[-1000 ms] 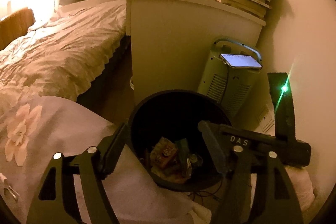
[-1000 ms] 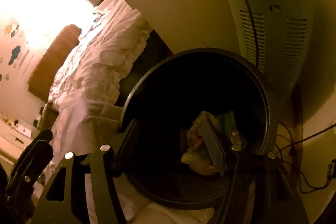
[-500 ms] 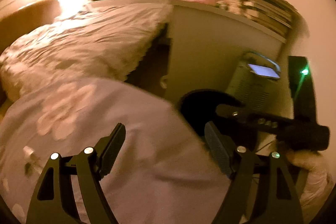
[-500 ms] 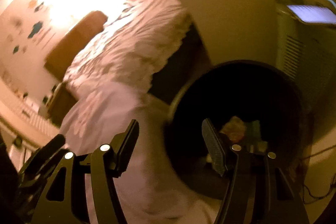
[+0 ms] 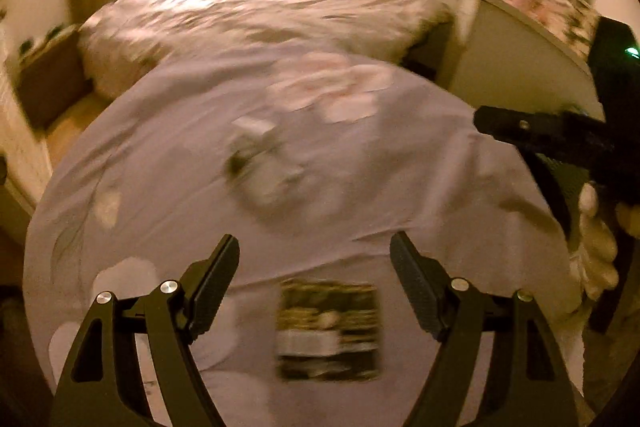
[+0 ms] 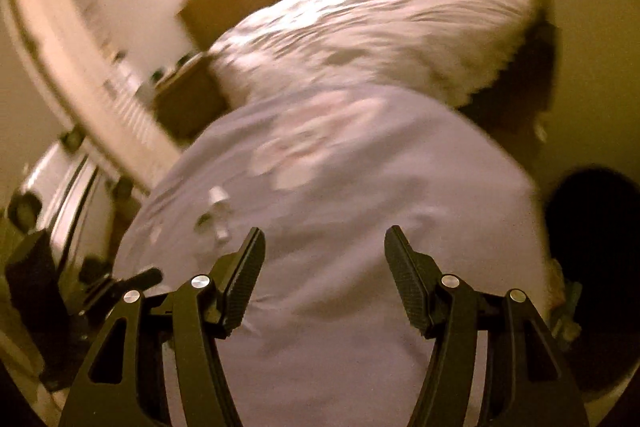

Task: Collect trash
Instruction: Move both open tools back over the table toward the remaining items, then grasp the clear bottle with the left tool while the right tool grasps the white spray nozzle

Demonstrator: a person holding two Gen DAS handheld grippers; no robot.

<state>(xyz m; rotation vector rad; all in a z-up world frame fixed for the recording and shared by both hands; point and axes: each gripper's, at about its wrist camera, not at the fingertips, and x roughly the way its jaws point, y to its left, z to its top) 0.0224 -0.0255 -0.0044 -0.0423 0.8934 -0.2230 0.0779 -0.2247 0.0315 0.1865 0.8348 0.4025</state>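
The pale lilac flower-print bedspread [image 5: 400, 187] spreads below me. On it, near and between my left gripper [image 5: 315, 254] jaws, lies a flat dark printed wrapper [image 5: 328, 329]; farther off sits small crumpled white litter [image 5: 256, 147]. Both look light and flimsy, so I'd pinch an edge. Both my grippers, the right gripper [image 6: 325, 249] included, gape empty.

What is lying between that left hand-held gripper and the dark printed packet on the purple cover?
Nothing visible. The left hand-held gripper hangs open over the purple cover, and the printed packet lies flat just below its fingertips with only bare fabric between. More blurred scraps lie further up the cover.
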